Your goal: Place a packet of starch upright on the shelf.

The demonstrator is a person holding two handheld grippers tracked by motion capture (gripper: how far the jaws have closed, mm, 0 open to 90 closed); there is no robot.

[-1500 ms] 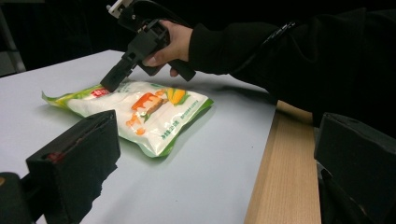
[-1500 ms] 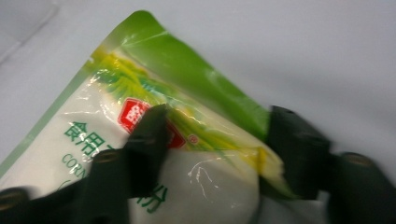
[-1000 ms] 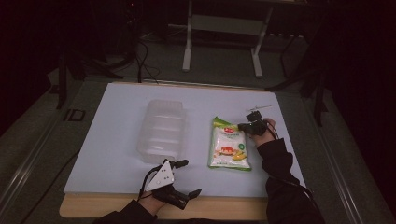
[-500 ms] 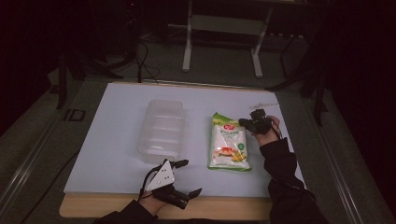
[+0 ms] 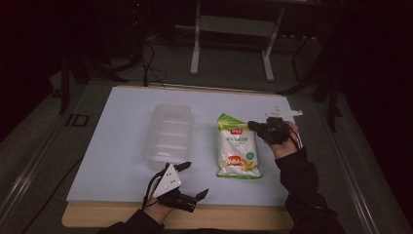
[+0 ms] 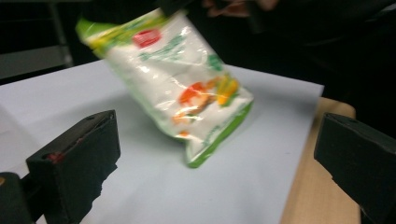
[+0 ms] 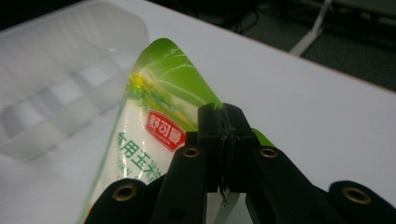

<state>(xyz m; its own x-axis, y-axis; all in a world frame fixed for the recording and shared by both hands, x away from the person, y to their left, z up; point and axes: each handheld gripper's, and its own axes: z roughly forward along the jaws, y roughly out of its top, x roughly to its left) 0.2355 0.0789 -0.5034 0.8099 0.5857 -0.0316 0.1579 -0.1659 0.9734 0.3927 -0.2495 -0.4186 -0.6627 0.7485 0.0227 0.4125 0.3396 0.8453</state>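
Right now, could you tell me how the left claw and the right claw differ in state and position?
The left claw is open and holds nothing; the right claw is shut on the green-and-white snack bag at its top corner. The left hangs over the table's near edge; the right sits farther out, lifting the bag's top. Both have black jaws.

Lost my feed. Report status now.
Right gripper shut on bag top edge, top lifted. Left gripper open, near table edge. Clear box left of bag, apart.

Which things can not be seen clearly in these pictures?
- Snack bag: print blurred in the left gripper view; its top edge hidden behind the closed jaws of the right gripper in the right gripper view.
- Clear plastic container: contents too faint to tell in the high view.
- Left gripper: jaws apart, holding nothing.
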